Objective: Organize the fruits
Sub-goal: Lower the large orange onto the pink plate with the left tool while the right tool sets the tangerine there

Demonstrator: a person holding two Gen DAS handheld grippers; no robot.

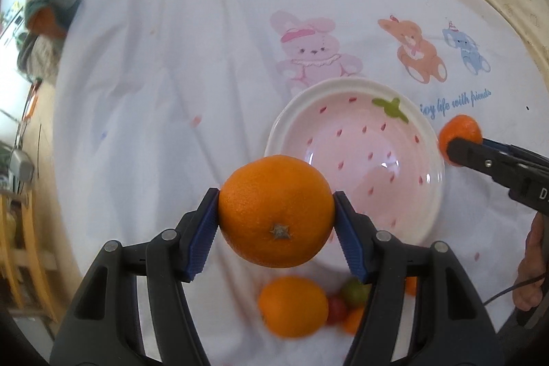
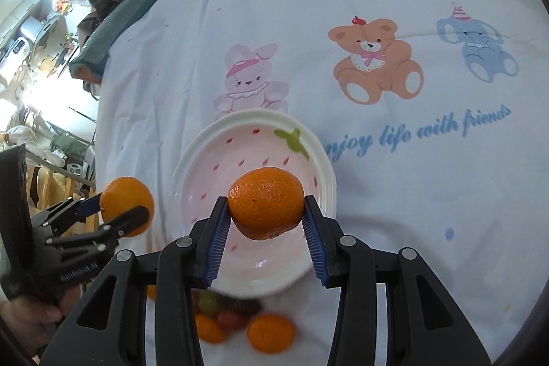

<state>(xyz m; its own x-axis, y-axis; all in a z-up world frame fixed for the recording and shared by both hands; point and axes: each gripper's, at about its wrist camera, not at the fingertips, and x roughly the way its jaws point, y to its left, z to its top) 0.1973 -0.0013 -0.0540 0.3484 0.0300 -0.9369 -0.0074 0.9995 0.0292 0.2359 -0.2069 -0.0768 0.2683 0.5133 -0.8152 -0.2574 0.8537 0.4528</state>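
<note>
My left gripper is shut on a large orange and holds it above the cloth, just left of a pink strawberry-pattern bowl. In the right wrist view this gripper and its orange sit left of the bowl. My right gripper is shut on a mandarin above the bowl's near part. It shows at the right in the left wrist view, with the mandarin beside the bowl's right rim. The bowl is empty.
A pile of fruit lies on the cloth near me: an orange, small red and green fruits, more mandarins. The white cloth has printed animals. Folded clothes lie at the far left edge.
</note>
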